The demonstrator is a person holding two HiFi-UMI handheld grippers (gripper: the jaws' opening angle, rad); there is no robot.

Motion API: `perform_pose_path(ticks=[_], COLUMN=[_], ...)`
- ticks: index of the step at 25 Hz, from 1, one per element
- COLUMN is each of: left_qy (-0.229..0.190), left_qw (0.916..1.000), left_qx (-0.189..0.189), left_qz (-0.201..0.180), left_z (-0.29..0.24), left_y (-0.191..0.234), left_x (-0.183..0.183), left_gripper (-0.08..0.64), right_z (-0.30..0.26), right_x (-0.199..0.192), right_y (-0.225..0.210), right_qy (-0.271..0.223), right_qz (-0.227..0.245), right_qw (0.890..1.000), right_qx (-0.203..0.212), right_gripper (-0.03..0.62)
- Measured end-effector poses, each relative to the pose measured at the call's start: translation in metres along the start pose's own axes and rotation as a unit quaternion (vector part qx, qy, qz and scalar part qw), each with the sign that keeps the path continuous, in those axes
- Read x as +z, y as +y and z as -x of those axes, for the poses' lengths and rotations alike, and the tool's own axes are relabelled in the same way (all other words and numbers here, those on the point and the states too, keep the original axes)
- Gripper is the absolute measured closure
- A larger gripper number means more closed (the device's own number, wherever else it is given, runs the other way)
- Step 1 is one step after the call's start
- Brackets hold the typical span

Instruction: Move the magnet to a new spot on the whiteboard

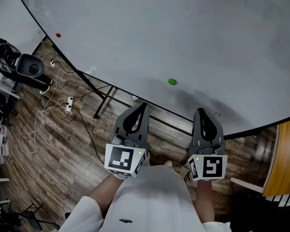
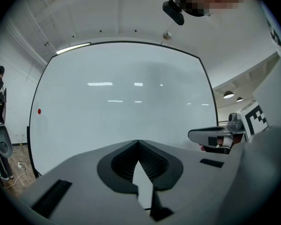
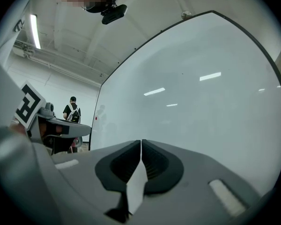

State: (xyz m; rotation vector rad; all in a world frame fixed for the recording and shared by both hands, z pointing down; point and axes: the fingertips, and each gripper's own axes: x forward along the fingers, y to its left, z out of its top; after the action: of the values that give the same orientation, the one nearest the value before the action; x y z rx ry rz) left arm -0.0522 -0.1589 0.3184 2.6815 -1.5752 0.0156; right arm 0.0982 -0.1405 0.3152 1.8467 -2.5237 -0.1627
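Note:
A small green magnet [image 1: 172,82] sticks to the large whiteboard [image 1: 183,33] near its lower edge. A red magnet [image 1: 58,35] sits at the board's far left edge and also shows in the left gripper view [image 2: 39,111]. My left gripper [image 1: 145,105] is shut and empty, its tip just below the board's edge, left of and below the green magnet. My right gripper [image 1: 200,110] is also shut and empty, right of and below that magnet. Both gripper views show closed jaws, left [image 2: 138,141] and right [image 3: 141,141], facing the board; the green magnet is hidden there.
The board's black stand legs [image 1: 102,100] rest on a wooden floor with cables and a power strip [image 1: 68,105]. Black equipment [image 1: 29,66] stands at the far left, a wooden panel [image 1: 285,163] at the right. A person [image 3: 73,109] stands in the background.

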Motion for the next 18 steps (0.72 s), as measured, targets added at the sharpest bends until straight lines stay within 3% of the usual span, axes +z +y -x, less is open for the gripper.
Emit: perform_pose_path(ticks=[18], left_qy=[0.004], left_qw=[1.0], left_qx=[-0.004], left_qz=[-0.002], left_z=[0.005], left_y=[-0.017], left_x=[-0.002], left_gripper=[0.554], right_z=[0.008], right_x=[0.002], right_y=[-0.004], right_qy=[-0.006], right_qz=[-0.005], right_qw=[1.0], right_qx=[0.005], right_gripper=[0.581])
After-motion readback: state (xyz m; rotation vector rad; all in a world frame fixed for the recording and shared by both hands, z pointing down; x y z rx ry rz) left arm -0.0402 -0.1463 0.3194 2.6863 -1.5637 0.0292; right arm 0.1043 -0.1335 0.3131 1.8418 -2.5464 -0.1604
